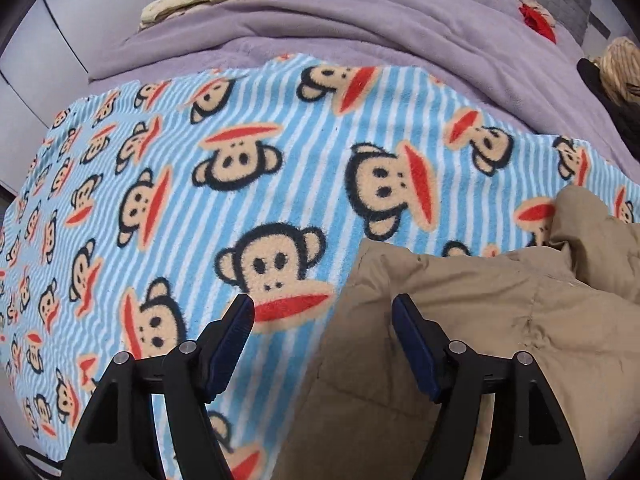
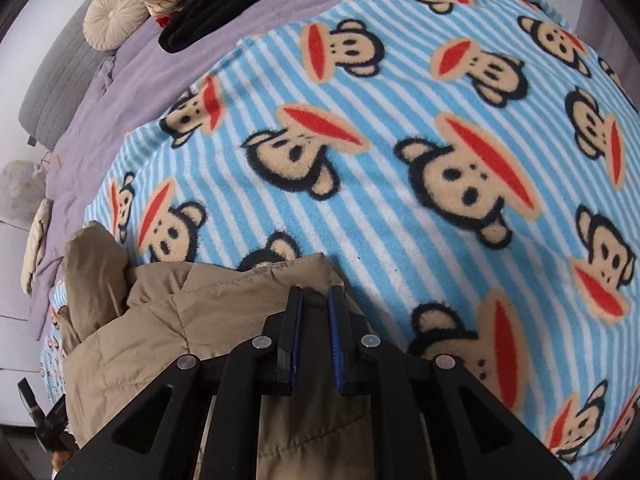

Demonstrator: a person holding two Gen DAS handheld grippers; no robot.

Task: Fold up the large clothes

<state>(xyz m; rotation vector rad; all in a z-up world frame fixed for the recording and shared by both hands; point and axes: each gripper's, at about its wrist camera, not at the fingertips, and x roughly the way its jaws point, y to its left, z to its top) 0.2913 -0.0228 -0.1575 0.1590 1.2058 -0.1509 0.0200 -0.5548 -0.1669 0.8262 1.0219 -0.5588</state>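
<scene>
A tan quilted jacket is seen at 5 o'clock on a monkey-print blanket, its lower part cut off by the frame. The left gripper is held wide above the jacket's edge. The right gripper is narrowed onto a jacket fold. No writing can be read.

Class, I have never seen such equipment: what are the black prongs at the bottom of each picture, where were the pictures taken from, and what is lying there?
The prongs are hand-held grippers; a camera on each looks along its two fingers. In the left wrist view, the left gripper is open above the edge of a tan padded jacket. In the right wrist view, the right gripper pinches a fold of that jacket. It lies on a striped monkey-print blanket over purple bedding.
</scene>
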